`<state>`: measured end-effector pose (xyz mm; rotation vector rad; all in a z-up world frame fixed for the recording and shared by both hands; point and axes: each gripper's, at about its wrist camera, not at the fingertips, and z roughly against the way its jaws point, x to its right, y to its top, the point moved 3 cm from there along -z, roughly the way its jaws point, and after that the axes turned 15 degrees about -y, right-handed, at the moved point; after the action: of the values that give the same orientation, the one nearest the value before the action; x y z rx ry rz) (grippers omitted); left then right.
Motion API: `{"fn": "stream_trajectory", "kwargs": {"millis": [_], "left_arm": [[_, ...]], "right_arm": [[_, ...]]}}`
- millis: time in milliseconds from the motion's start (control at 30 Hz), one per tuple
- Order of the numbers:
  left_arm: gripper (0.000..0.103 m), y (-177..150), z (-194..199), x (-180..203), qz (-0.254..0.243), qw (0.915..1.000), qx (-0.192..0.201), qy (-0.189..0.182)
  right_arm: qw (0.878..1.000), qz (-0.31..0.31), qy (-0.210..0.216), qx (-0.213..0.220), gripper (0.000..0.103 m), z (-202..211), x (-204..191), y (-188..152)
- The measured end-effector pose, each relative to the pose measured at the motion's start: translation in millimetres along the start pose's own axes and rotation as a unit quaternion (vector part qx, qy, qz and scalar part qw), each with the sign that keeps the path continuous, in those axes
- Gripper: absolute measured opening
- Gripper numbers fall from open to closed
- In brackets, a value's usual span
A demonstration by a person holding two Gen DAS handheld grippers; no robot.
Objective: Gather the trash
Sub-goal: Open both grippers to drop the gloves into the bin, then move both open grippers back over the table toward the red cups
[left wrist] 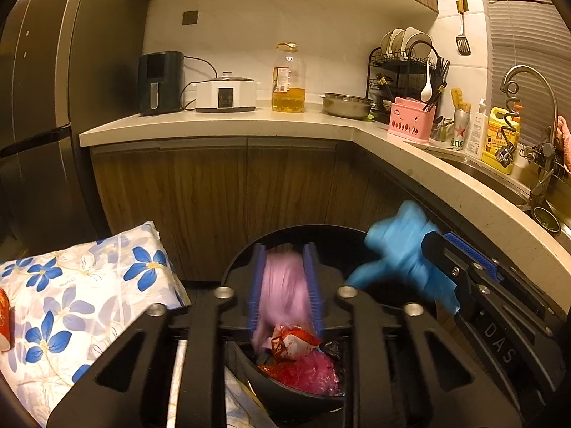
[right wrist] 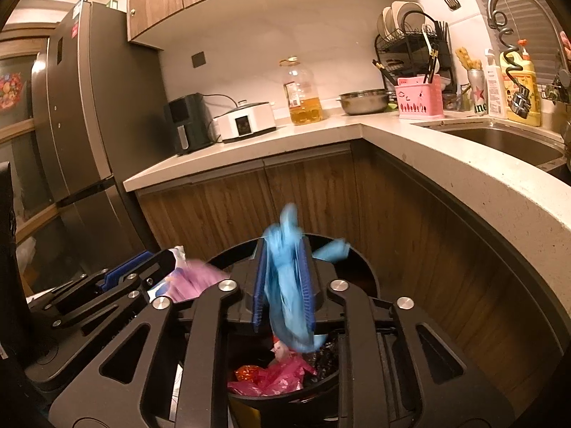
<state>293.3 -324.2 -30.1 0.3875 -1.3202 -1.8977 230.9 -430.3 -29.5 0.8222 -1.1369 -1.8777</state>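
The left tool points down over a round black trash bin; its blue ribbed pads stand a little apart, and a blurred, crumpled pink plastic bag lies between them, hanging loose towards the bin's mouth rather than being pinched. The right tool hovers over the same bin just beside the left one, its pads likewise parted, with a blurred, crumpled blue plastic glove draped between them and trailing down below the fingertips, so neither tool shows a firm grip. Inside the bin lie a red and white snack wrapper and a bright pink plastic sheet on top of dark rubbish. To the left of the bin sits a cushion in white cloth printed with blue flowers. Behind the bin rise wood-grain cabinet doors under a pale stone L-shaped desk. Along its back edge stand a dark air fryer, a white cooker and a clear bottle of yellow oil; a pink utensil basket sits at the desk's inner corner.
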Motion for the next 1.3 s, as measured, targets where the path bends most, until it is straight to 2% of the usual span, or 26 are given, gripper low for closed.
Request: {"fn": "stream_trajectory", "kwargs": {"millis": [67,100,267,467,667,933,1300], "left_arm": [[0.041,-0.9,0.6,-1.8,0.002,1.0000,0.002,0.000],[0.042,-1.3,0.9,-2.4,0.002,1.0000,0.002,0.000],[0.068,-4.4,8.4,-11.5,0.020,0.9997,0.009,0.007],[0.086,-10.4,22.7,-22.8,0.032,0.9991,0.016,0.024],[0.087,-16.6,33.0,-29.0,0.046,0.9986,0.010,0.027],[0.088,-21.8,68.3,-35.5,0.056,0.9972,0.032,0.036],[0.091,-46.2,138.7,-64.4,0.087,0.9894,0.053,0.103]], "right_arm": [[1.000,-0.001,-0.003,-0.001,0.025,-0.9,1.7,-0.1],[1.000,-0.001,-0.004,-0.002,0.029,-1.4,2.6,-0.3],[1.000,-0.002,-0.008,-0.004,0.042,-2.0,4.3,-0.6],[1.000,0.001,-0.016,0.006,0.059,5.6,3.2,0.1],[1.000,0.005,-0.020,0.009,0.063,13.6,-0.3,1.9],[1.000,0.017,-0.023,0.011,0.066,32.1,-11.1,-2.1],[0.999,0.049,0.007,0.011,0.069,75.7,-55.9,-22.3]]}}
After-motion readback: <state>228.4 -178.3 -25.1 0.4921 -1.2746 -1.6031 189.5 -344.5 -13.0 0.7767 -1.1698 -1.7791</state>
